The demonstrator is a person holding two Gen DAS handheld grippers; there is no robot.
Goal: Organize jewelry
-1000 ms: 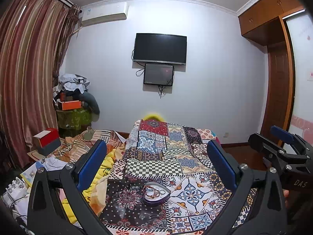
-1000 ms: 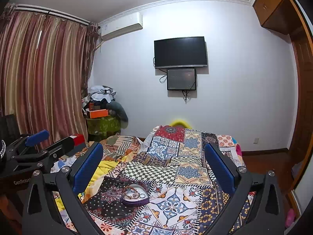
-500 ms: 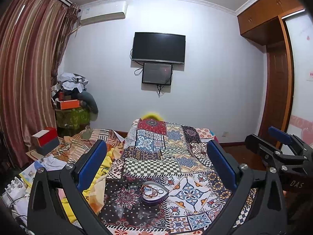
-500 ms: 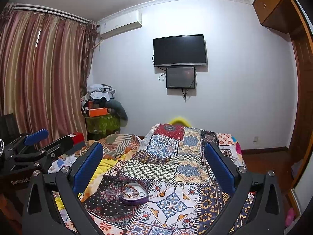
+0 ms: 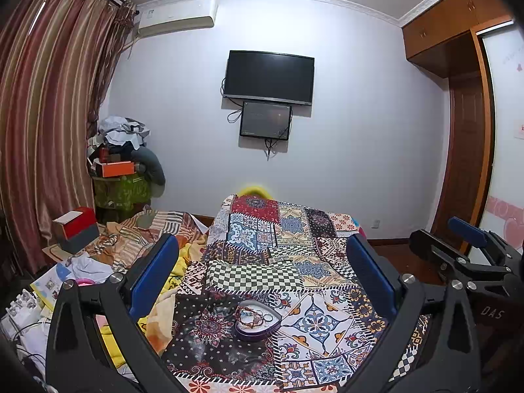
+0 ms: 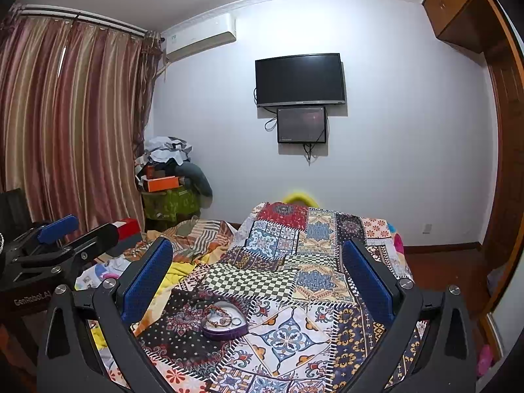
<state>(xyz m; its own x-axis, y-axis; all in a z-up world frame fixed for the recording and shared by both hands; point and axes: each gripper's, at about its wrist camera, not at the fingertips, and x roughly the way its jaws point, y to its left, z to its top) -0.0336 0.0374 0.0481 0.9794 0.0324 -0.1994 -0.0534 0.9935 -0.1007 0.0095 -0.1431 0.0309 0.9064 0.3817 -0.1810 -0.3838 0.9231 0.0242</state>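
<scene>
White wall (image 5: 353, 131) with television (image 5: 268, 77), striped curtains (image 5: 42, 124) (left), patchwork bed (image 5: 281, 249).

Both hand-held grippers, left (image 5: 262, 273) and right (image 6: 257, 270), gape empty.

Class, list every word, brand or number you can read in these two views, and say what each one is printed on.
"DAS" on the right gripper body, seen in the left wrist view.
"GenRobot.AI" on the left gripper body, seen in the right wrist view.
Air conditioner label, television brand mark and wall sticker: too small or blurred to read.
</scene>
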